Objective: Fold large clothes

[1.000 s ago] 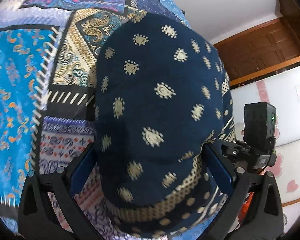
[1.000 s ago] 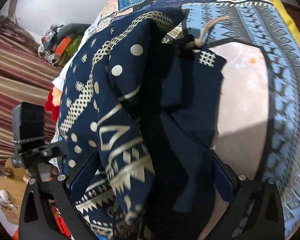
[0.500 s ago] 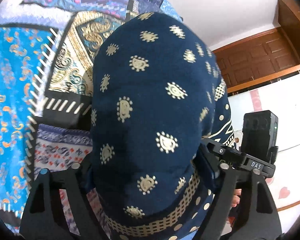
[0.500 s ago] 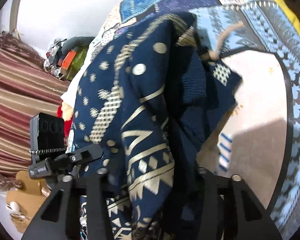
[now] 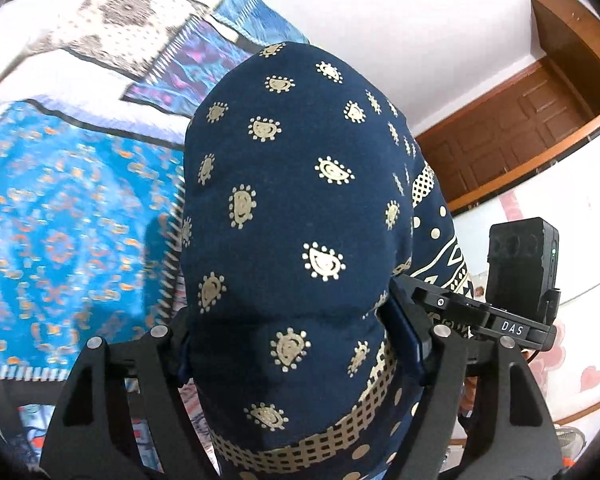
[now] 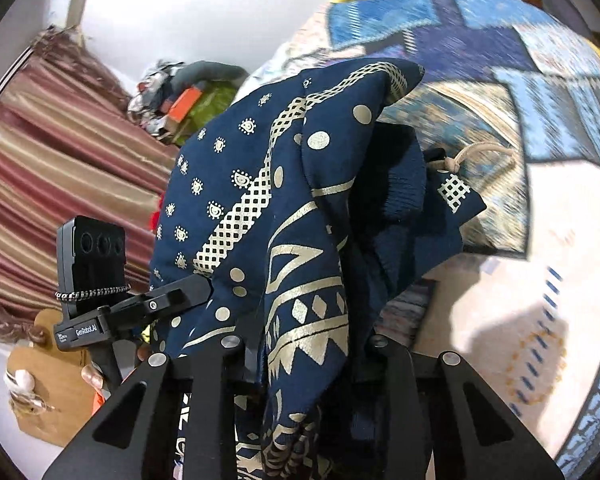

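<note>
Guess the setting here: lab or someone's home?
Most likely a home bedroom. A patchwork bedspread lies under the navy garment, a panelled wooden door stands by the white wall, and striped curtains hang beside a pile of clutter.

The garment [image 5: 292, 216] is hanging between the left gripper [image 5: 296, 344] and right gripper [image 6: 308, 356], bunching above the bedspread [image 5: 68, 208]; a cord [image 6: 476, 152] is trailing toward the bedspread's far edge.
</note>
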### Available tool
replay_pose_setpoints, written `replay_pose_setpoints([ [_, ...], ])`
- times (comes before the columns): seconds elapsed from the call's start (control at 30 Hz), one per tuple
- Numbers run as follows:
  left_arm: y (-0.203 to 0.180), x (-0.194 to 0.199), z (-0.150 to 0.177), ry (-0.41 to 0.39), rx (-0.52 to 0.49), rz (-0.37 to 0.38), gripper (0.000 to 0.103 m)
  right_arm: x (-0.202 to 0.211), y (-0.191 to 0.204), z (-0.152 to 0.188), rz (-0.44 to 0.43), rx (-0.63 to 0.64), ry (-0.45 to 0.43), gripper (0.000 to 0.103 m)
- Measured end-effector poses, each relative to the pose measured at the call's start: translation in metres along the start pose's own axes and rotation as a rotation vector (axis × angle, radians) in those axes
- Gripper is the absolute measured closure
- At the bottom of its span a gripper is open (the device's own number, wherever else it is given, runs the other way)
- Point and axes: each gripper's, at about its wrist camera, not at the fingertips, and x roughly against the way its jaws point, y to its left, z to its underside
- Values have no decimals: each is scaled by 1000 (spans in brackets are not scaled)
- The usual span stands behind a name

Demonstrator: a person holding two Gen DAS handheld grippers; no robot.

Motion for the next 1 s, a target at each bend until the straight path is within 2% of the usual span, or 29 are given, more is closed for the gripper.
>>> replay_pose_setpoints([
  [0.13,30,31,7,-21,18,-12,27,-11,23,1,-19,28,8,79],
  [0.3,67,50,16,-26,53,-49,26,-53,43,5,-34,45,69,79],
  [0.53,134,39,34,26,160,-77,27,-130,44,14,-20,35,189,79],
  [0.67,170,28,48,63,219,-99,27,-166,38,22,17,41,255,79],
  [0.77,166,31,56,54,168,-111,25,-176,37,26,68,105,282,79],
  [0.9,153,40,63,53,131,-188,23,-162,54,32,148,251,269,78],
  [1.0,145,53,61,13,98,-262,23,-141,73,36,221,365,222,78],
])
